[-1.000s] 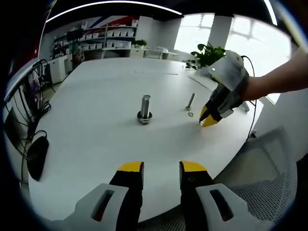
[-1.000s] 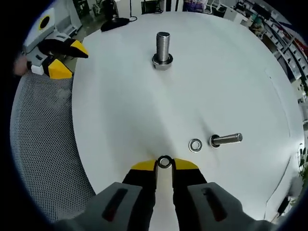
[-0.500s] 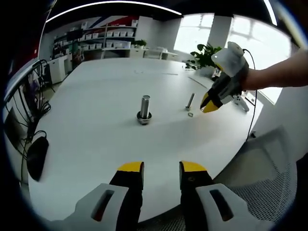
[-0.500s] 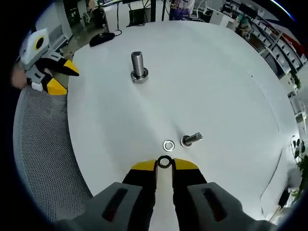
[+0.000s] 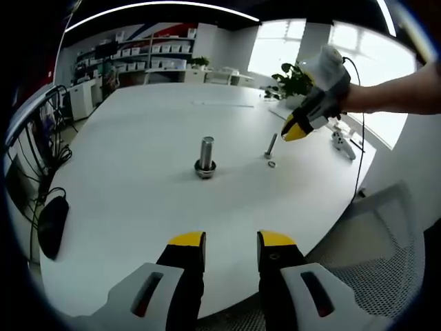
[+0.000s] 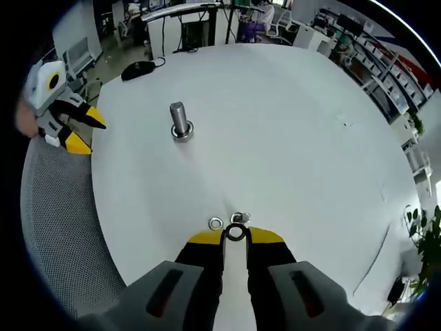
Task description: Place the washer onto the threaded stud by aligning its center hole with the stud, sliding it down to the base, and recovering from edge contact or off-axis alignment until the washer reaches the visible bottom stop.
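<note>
Steel washer (image 6: 236, 234) edge-up, pinched in right claw (image 6: 236, 235); stud (image 6: 180, 121) upright; left claw (image 5: 231, 241) open.

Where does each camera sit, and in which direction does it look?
Left gripper view: rides on the left gripper, low at the white table edge, facing the upright threaded stud; the person's arm holds the right gripper above the table.
Right gripper view: on the right gripper, raised, looking down; the washer sits between its jaws.
Shared: the stud, the table, the lying bolt.
</note>
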`<state>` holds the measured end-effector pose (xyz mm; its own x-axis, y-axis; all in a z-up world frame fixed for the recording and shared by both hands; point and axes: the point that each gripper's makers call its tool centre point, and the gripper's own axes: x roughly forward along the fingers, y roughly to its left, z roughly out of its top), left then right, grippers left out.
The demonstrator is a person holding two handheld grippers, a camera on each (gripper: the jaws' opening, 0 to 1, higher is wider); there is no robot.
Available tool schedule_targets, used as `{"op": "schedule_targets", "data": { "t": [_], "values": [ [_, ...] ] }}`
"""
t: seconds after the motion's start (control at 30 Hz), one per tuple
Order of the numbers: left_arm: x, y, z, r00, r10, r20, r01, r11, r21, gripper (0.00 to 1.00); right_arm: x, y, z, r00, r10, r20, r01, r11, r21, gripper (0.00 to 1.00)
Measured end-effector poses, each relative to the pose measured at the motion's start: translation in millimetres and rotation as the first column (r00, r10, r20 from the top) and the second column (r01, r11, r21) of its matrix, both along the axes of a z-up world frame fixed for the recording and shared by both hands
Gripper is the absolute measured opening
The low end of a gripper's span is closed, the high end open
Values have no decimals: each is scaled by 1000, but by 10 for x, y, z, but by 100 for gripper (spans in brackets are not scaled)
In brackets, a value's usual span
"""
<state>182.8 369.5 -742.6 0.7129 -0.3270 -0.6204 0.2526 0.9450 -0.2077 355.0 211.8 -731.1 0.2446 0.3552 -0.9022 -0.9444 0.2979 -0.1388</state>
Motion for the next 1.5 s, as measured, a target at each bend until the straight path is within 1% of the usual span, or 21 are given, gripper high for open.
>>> {"op": "schedule_targets", "data": {
  "t": [0.13,0.57,0.77,0.97,1.1,1.5],
  "values": [
    [0,-2,-2,1000,-1,0,1,1000,0,28,47,15,34,1000,13,12,-12,1000,-3,13],
    [1,0,0,1000,1,0,-1,1000,-1,28,106,41,51,999,50,13,-50,999,-21,13],
    [-1,1,-2,1000,0,-2,0,1000,1,28,109,49,21,998,69,12,-69,997,-37,13],
    [2,9,-1,1000,4,-1,-4,1000,2,28,112,70,-3,997,77,3,-77,996,-35,13],
    [2,9,3,1000,4,0,-4,1000,2,28,96,72,-40,997,81,-8,-81,996,-45,13],
    [3,18,-4,1000,9,-3,-9,1000,6,28,129,73,-164,996,79,-37,-81,994,-69,13]
  ]
}}
